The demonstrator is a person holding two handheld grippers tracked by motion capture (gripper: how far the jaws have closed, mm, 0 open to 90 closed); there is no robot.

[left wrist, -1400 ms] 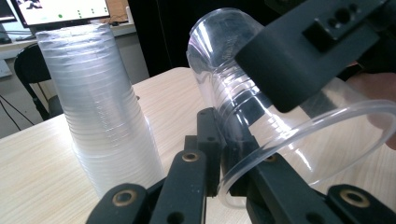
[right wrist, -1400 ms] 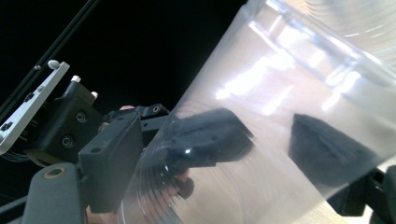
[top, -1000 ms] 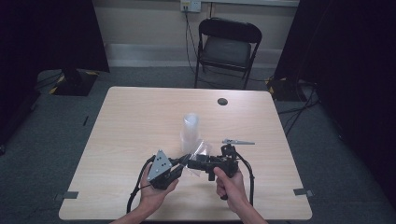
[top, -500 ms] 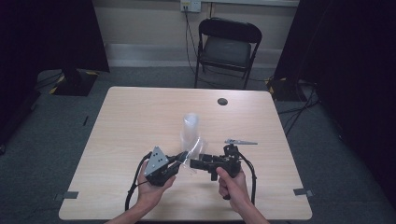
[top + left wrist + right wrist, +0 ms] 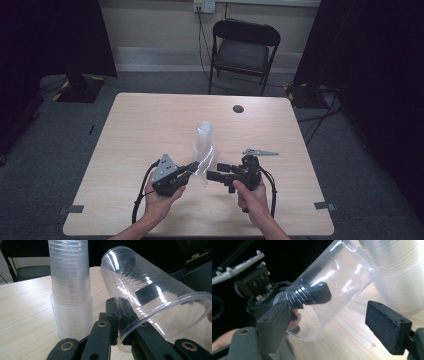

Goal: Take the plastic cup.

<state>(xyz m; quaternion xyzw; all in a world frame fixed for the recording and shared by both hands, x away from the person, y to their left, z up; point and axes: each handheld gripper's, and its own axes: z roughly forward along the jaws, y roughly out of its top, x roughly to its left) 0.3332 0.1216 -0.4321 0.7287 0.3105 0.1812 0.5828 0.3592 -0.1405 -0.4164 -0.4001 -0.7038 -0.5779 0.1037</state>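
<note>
A clear plastic cup (image 5: 150, 295) lies tilted on its side above the table, and my left gripper (image 5: 117, 312) is shut on its rim. From above, the cup (image 5: 202, 167) hangs between the left gripper (image 5: 189, 171) and the right gripper (image 5: 212, 175). An upright stack of clear cups (image 5: 203, 137) stands just behind them. In the right gripper view the cup (image 5: 329, 290) sits between the jaws of my right gripper (image 5: 332, 320), which have just been closing. The right pad is still apart from the cup, so this gripper is open.
The wooden table (image 5: 150, 125) has a small black round disc (image 5: 238, 108) near its far edge. A black folding chair (image 5: 245, 50) stands behind the table. Cables trail from both grippers toward the near edge.
The left gripper with the cup has shifted slightly to the left. The right hand has kept its place.
</note>
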